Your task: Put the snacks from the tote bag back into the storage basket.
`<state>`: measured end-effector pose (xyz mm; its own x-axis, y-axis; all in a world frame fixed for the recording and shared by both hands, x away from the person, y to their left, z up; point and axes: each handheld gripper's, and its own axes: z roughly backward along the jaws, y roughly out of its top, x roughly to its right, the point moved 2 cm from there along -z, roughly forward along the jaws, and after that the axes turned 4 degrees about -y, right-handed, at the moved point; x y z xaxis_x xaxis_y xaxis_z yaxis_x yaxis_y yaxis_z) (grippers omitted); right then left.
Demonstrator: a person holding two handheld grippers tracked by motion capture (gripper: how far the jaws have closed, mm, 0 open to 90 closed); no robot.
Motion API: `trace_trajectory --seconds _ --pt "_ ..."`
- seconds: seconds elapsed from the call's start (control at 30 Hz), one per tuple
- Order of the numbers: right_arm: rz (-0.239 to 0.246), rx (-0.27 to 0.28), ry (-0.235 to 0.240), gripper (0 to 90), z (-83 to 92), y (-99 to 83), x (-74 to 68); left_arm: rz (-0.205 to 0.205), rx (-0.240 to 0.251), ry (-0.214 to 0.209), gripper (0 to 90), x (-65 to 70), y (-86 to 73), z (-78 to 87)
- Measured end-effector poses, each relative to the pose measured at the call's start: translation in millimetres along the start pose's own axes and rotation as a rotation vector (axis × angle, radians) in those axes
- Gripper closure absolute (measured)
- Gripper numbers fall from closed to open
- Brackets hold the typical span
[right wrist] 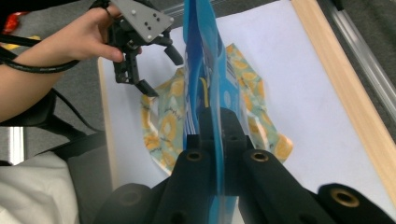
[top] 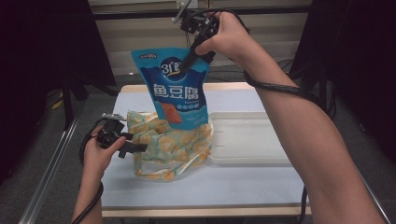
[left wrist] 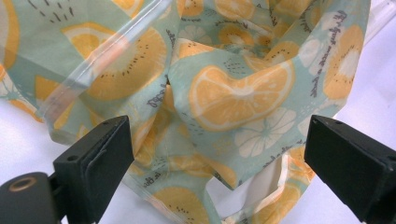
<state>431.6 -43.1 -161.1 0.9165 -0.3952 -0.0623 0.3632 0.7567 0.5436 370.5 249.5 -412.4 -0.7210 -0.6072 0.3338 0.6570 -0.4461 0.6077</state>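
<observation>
A blue snack pouch (top: 177,93) with white lettering hangs upright in the air, and my right gripper (top: 189,63) is shut on its upper part. In the right gripper view the pouch (right wrist: 201,70) stands edge-on between that gripper's (right wrist: 217,121) closed jaws. Below it on the table lies a crumpled bag (top: 173,144) printed with orange slices. My left gripper (top: 135,142) stands open at the bag's left edge. The left gripper view has the bag (left wrist: 233,88) spread just ahead of that gripper's (left wrist: 217,140) wide-apart jaws, which do not press on it. The right gripper view also takes in the left gripper (right wrist: 163,72) beside the bag (right wrist: 163,126).
A shallow white tray (top: 247,140) lies to the right of the bag. The white table top (top: 233,186) has a wooden rim, with metal rails beside it. Dark stands and cables flank the table.
</observation>
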Motion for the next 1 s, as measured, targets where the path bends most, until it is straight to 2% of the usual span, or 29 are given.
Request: trace_trajectory --seconds 0.03,0.07,0.13,0.17,0.2,0.33,0.37,0.47,0.5,0.6,1.0 --pt "-0.002 -0.003 -0.015 90.0 1.0 -2.5 1.5 -0.002 0.0 0.0 7.7 0.0 -0.1 0.3" --pt "-0.005 -0.008 0.004 90.0 1.1 -5.0 2.1 0.0 -0.001 0.001 7.7 0.0 -0.3 0.3" --pt "-0.009 -0.017 -0.015 90.0 1.7 -8.3 3.4 0.002 -0.004 0.003 7.7 -0.4 -1.0 -0.3" --pt "-0.001 -0.019 0.003 90.0 1.9 -10.0 4.3 0.002 -0.006 0.004 7.7 -0.6 -1.4 -0.7" --pt "-0.004 -0.026 -0.019 90.0 3.2 -10.9 4.2 0.002 -0.012 0.002 7.7 -0.6 -1.8 -0.6" --pt "0.001 -0.039 -0.008 90.0 9.8 -15.8 4.3 0.001 -0.007 0.016 7.7 -0.3 -2.8 0.5" --pt "0.001 -0.037 -0.021 90.0 11.8 -17.1 4.4 0.0 -0.011 0.012 7.7 -0.1 -2.9 1.2" --pt "-0.002 -0.036 -0.023 90.0 16.1 -23.1 5.6 0.002 -0.013 0.012 7.7 0.8 -3.5 0.7" --pt "-0.005 -0.035 -0.008 90.0 17.0 -25.6 5.9 0.003 -0.013 0.012 7.7 0.7 -3.4 0.5" --pt "-0.008 -0.037 -0.006 90.0 19.9 -32.5 7.7 -0.005 -0.013 0.016 7.7 1.0 -2.5 -0.4" --pt "-0.06 -0.035 -0.016 90.0 34.1 -62.9 19.7 -0.01 -0.014 0.001 7.8 1.7 -0.3 -1.3"
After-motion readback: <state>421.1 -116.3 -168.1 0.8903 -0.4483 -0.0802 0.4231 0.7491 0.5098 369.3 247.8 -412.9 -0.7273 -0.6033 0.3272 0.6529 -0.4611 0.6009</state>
